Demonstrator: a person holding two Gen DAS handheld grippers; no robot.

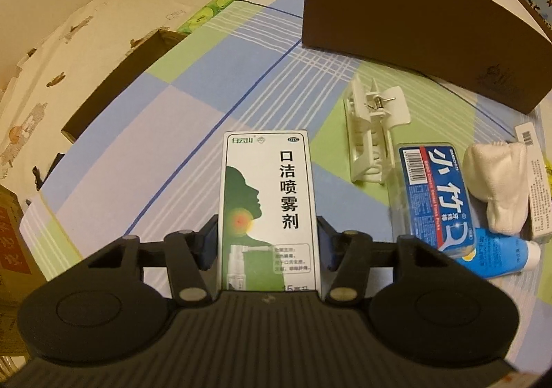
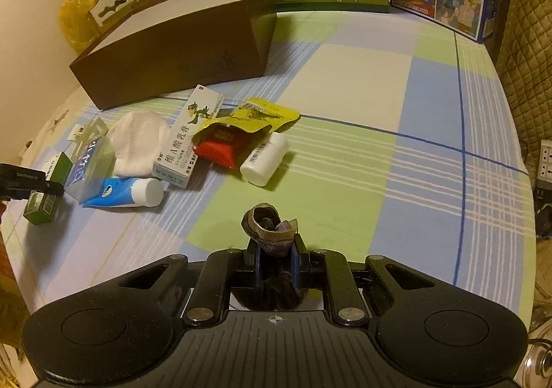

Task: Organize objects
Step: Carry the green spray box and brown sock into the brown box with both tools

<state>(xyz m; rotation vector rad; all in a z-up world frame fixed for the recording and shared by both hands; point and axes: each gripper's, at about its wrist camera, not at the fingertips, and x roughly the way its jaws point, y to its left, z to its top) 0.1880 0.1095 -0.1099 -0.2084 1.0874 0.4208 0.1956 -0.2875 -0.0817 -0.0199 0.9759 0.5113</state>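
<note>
With our left claw (image 1: 267, 243) closed on the lower half of the white-and-green throat spray box (image 1: 269, 201), blue pads against both long sides, we have the carton upright and square in the grip, above the checked worktop (image 1: 165, 132). Our right claw (image 2: 276, 260) is clamped on a rolled dark sock (image 2: 270, 232), its cuff poking up past the tips. Just right of the spray box lie a white plastic clip (image 1: 371, 139), the blue floss-pick case (image 1: 434, 194), a blue tube (image 1: 500, 253) and a white rolled sock (image 1: 496, 184); the brown cardboard box (image 1: 421, 18) stands beyond them at the far edge. To do this step well, we judge, the carton wants only light pressure, since thin card will buckle, and should travel level and clear of the clip and case. If the brown box is the goal, we should lower the carton in before letting go, taking one hand at a time.
</note>
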